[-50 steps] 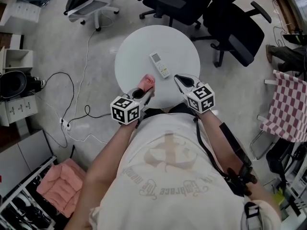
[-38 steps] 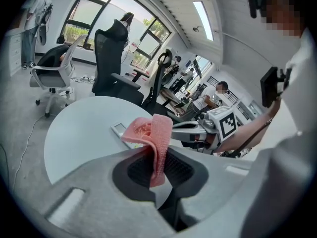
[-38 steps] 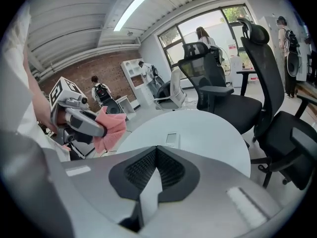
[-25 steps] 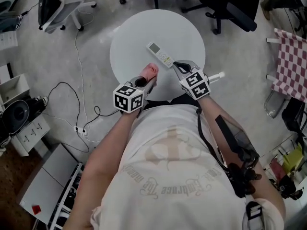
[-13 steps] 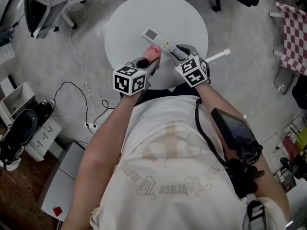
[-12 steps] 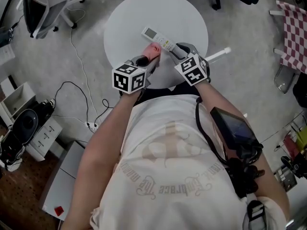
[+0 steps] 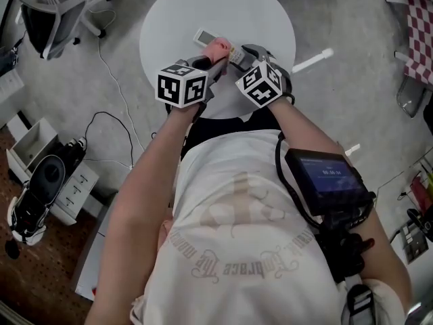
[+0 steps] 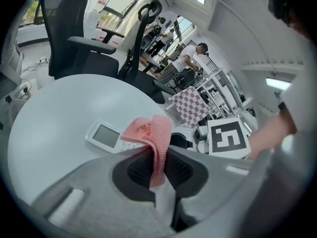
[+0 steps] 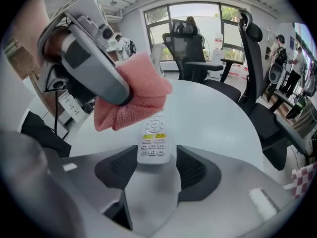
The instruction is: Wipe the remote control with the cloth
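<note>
Both grippers have moved up to the remote control (image 9: 154, 140) on the table (image 7: 264, 12). Right gripper (image 9: 154, 170), jaws just opened, straddles its near end unclamped. Left gripper (image 8: 157, 167) pinches the cloth (image 8: 151, 135) over its keypad. Wiping apparently not yet begun.

A: What is the left gripper (image 8: 159, 156) holding?
B: A pink cloth (image 8: 150, 132), pinched between its jaws. The fold hides the button end of the remote control (image 8: 105, 135).
A: And the remote?
B: Flat on the round white surface (image 8: 54, 100) — screen end showing.
</note>
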`<state>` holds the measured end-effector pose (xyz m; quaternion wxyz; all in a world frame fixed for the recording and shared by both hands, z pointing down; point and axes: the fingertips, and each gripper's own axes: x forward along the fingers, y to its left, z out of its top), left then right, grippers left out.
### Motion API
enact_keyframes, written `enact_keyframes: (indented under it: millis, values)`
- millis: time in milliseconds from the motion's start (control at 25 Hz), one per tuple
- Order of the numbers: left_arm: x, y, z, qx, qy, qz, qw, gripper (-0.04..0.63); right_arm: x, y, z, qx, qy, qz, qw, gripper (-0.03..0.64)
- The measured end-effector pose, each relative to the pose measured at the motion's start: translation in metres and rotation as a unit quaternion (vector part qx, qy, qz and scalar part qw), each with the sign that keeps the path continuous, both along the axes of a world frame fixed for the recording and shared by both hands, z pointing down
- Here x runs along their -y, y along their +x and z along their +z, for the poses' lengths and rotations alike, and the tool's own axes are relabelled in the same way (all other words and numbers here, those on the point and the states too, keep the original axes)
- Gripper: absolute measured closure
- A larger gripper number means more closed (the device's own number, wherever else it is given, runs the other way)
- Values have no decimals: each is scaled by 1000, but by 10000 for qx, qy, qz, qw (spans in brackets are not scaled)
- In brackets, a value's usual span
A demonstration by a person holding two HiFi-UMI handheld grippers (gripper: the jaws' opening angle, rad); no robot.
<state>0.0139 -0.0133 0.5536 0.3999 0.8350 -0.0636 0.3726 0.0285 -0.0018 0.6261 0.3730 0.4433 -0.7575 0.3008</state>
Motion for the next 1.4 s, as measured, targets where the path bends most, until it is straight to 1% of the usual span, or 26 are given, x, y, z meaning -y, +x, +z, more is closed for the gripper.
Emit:
enact_keyframes:
  millis: [120, 240, 320, 360, 440, 520, 640, 760, 840, 880, 960, 1040, 1120, 1280, 1400]
  values:
    - [-2, 5, 7, 127, -59, 162, 9998, 560, 3, -4, 2, 37, 18, -100, 9999, 360]
    - [3, 7, 13, 269, -38, 213, 9994, 560, 3, -12, 4, -1, 63, -396, 9992, 362]
    - [6, 14, 16, 338, -17, 254, 9991, 560, 1, -11, 6, -62, 61, -512, 9986, 352]
    - [7, 19, 17, 365, -15, 289, 9989, 560, 1, -8, 7, -107, 60, -514, 9986, 352]
    - [7, 29, 21, 436, -36, 390, 9983, 560, 2, -1, 8, -203, 71, -459, 9987, 379]
    - [5, 34, 26, 562, -65, 530, 9970, 560, 2, 2, 8, -246, 65, -444, 9987, 380]
    - [1, 35, 33, 786, -103, 706, 9943, 560, 1, -1, 8, -219, 52, -545, 9983, 380]
    - [-11, 42, 37, 908, -426, 943, 9905, 560, 3, -6, 6, -129, 73, -675, 9976, 380]
    - [-20, 45, 42, 1029, -644, 1158, 9858, 560, 2, -8, 6, -87, 54, -752, 9971, 380]
    - [-21, 45, 44, 1081, -690, 1262, 9837, 560, 1, -9, 6, -69, 38, -770, 9970, 380]
    - [-22, 44, 47, 1131, -631, 1481, 9805, 561, -1, -9, 7, -45, 16, -782, 9969, 382]
    - [-21, 41, 49, 1134, -471, 1644, 9787, 563, -2, -9, 7, -70, 6, -824, 9966, 382]
    - [-17, 36, 51, 1135, -397, 1583, 9800, 563, -4, -10, 7, -86, -3, -862, 9962, 382]
    - [4, 23, 55, 1191, -421, 1037, 9866, 563, -4, -9, 6, -34, -6, -839, 9965, 383]
    - [20, 10, 58, 1233, -422, 793, 9883, 563, -6, -9, 6, -22, -45, -858, 9963, 383]
